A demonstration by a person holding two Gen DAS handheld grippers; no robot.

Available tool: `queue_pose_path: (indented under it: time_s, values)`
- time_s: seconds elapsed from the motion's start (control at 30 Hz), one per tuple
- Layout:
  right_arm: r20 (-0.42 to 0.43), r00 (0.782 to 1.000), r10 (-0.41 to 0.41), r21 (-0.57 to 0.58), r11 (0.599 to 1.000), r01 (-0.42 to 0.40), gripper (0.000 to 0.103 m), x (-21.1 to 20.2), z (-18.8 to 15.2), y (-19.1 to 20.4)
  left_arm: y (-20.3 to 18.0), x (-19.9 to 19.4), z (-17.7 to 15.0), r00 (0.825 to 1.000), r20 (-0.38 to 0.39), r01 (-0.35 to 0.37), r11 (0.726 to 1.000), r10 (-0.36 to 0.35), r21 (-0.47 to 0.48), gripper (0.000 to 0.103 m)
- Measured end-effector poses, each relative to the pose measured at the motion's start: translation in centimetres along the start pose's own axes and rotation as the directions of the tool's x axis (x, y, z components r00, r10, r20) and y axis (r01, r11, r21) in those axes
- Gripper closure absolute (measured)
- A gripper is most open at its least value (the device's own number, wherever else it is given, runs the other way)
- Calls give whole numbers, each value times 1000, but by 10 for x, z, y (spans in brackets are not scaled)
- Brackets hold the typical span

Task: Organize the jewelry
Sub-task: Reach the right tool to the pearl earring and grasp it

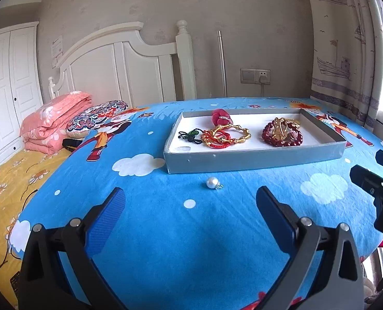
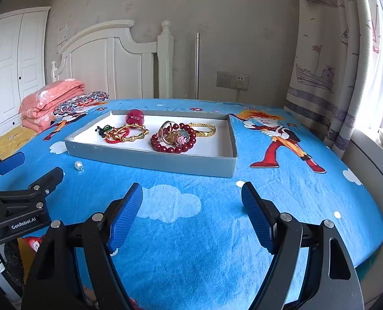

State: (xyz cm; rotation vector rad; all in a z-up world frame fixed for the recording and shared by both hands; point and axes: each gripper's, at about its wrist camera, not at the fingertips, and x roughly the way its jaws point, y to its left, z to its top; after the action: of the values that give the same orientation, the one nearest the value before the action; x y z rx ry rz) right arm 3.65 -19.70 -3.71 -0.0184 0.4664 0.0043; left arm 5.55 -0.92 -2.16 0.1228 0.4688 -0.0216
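Glinting pearl (image 1: 212,182) | clasp perhaps a hook, too small to tell

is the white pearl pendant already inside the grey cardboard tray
No, the round white pearl pendant lies on the blue cartoon bedsheet in front of the shallow grey cardboard tray, outside its near wall.

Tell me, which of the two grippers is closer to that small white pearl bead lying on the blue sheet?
Left. The white pearl bead lies just ahead of the open left gripper; the right gripper sits off to the bead's right.
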Motion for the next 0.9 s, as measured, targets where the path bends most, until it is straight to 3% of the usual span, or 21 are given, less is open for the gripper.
queue_pose_path:
  time_s: [0.17,0.4,0.57,0.7,0.9]
  values:
    - [11,999,-30,66,997,30,29,0,-2,-20,-12,-7,-4,999,34,2,999,-4,45,5]
    - [-33,997,-63,119,991,66,31,16,-4,-48,-15,-2,-6,1000,11,9,999,-10,46,5]
    - [-52,995,-81,106,991,86,45,34,0,-58,-9,6,-6,1000,-20,20,999,-19,26,5]
    - [-44,996,-73,111,991,77,47,37,5,-62,0,12,-4,999,-35,24,1000,-24,-13,5]
    - [-79,995,-68,126,989,78,62,42,-14,-68,10,20,-3,997,-65,34,997,-39,-66,5]
